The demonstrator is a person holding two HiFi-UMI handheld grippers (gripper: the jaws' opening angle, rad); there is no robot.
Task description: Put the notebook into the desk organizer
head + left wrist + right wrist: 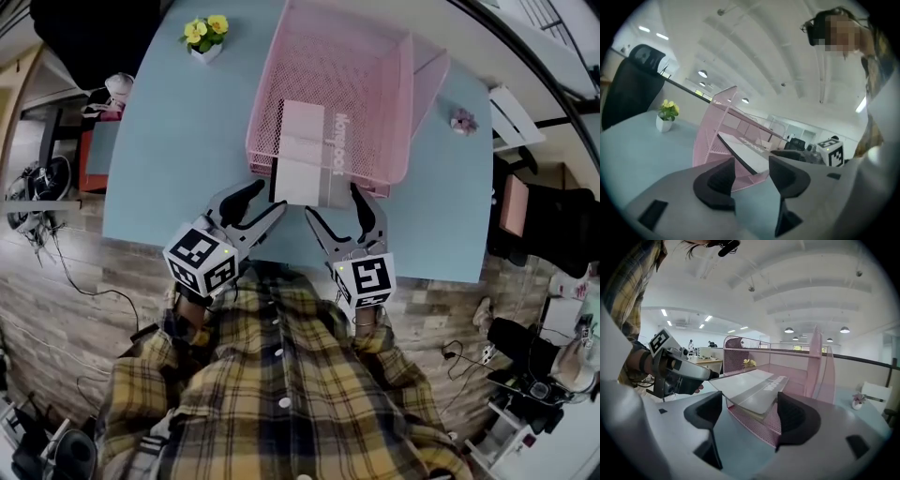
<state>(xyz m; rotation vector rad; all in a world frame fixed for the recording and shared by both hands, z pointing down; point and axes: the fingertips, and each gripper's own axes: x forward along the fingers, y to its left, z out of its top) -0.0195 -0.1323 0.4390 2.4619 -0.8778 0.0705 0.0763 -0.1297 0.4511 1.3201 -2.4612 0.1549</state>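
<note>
1. Flowerpot (665, 117) stands left of the desk organizer (708, 140); only the left gripper (752, 180) view catches it, jaws apart and empty.
2. Head view shows the notebook (302, 141) lying inside the organizer, near end overhanging its front.
3. Right gripper (752, 413) faces that front, jaws spread, empty.

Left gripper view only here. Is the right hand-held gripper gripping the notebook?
Observer: No. The right hand-held gripper is open, jaws empty; the notebook lies beyond them.
Operator: Notebook fully inside?
Observer: No. Seen from above, its near end overhangs the front rim of the desk organizer.
Operator: Anything on the table's right?
Observer: A small pink flower, apart from the organizer.
</note>
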